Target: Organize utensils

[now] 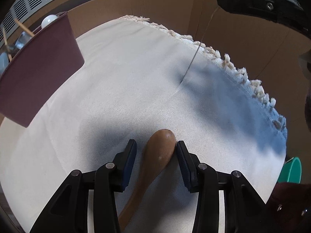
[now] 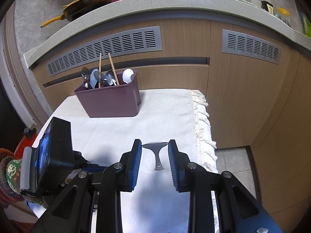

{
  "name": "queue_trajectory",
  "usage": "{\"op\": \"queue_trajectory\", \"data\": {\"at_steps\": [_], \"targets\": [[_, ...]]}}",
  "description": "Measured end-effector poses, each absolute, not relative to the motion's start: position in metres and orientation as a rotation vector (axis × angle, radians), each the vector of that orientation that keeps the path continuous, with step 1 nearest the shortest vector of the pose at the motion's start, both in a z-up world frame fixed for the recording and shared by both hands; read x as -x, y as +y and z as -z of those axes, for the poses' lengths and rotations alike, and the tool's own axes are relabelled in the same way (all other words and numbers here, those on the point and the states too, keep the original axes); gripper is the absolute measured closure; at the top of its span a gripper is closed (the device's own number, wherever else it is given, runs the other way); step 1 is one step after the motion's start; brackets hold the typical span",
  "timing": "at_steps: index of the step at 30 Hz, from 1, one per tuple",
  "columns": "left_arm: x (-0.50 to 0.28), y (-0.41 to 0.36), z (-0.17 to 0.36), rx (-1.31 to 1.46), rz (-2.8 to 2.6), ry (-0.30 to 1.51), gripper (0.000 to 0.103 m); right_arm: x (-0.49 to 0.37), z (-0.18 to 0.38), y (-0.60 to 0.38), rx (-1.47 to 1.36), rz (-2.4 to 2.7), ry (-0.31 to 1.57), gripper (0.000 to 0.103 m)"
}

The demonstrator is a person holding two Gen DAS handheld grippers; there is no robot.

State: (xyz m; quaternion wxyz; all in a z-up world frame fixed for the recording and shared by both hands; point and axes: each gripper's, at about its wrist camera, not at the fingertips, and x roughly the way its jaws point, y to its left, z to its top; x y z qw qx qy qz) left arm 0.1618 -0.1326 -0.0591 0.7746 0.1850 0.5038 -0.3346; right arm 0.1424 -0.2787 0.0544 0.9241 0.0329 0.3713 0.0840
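Observation:
A wooden spoon [image 1: 159,153] lies on the white cloth [image 1: 136,73], its bowl between the open jaws of my left gripper [image 1: 156,147]; its right pad [image 1: 181,155] touches the bowl. A thin metal utensil [image 1: 191,60] stands on the cloth ahead. In the right wrist view a metal utensil [image 2: 156,151] shows between the open jaws of my right gripper [image 2: 155,145], apart from both pads. The purple utensil holder [image 2: 111,99] stands at the far side with several spoons and chopsticks in it. It also shows in the left wrist view [image 1: 38,73].
The cloth's fringed edge [image 2: 203,124] runs along the table's right side, with wooden cabinets [image 2: 243,101] beyond. The left gripper's body [image 2: 52,151] sits at the left. A yellow pan [image 2: 87,2] lies on the counter. A teal object [image 1: 291,169] sits off the table's edge.

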Motion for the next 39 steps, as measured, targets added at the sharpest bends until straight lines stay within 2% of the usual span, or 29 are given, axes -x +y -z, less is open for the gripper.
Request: {"op": "queue_trajectory", "data": {"at_steps": [1, 10, 18, 20, 21, 25, 29, 34, 39], "targets": [[-0.162, -0.13, 0.059, -0.386, 0.711, 1.087, 0.069, -0.144, -0.056, -0.278, -0.07, -0.169, 0.767, 0.078], [-0.154, -0.078, 0.035, -0.101, 0.59, 1.031, 0.069, -0.134, -0.078, -0.258, -0.055, -0.205, 0.731, 0.078], [-0.149, -0.021, -0.025, 0.082, 0.496, 0.843, 0.072, -0.131, -0.086, -0.235, -0.074, -0.283, 0.751, 0.078], [-0.153, -0.005, -0.051, 0.145, 0.481, 0.78, 0.077, -0.133, -0.089, -0.231, -0.085, -0.301, 0.762, 0.078], [-0.155, 0.0, -0.066, 0.168, 0.477, 0.743, 0.094, -0.134, -0.093, -0.23, -0.088, -0.306, 0.754, 0.078], [-0.17, 0.022, -0.153, 0.238, 0.447, 0.519, 0.095, -0.142, -0.145, -0.223, -0.072, -0.342, 0.655, 0.078], [-0.188, 0.029, -0.197, 0.237, 0.438, 0.418, 0.095, -0.157, -0.216, -0.211, -0.045, -0.367, 0.501, 0.078], [-0.219, 0.033, -0.197, 0.234, 0.43, 0.436, 0.095, -0.194, -0.247, -0.196, -0.027, -0.393, 0.456, 0.078], [-0.253, 0.037, -0.176, 0.213, 0.423, 0.505, 0.095, -0.245, -0.228, -0.188, -0.035, -0.406, 0.526, 0.078]]}}
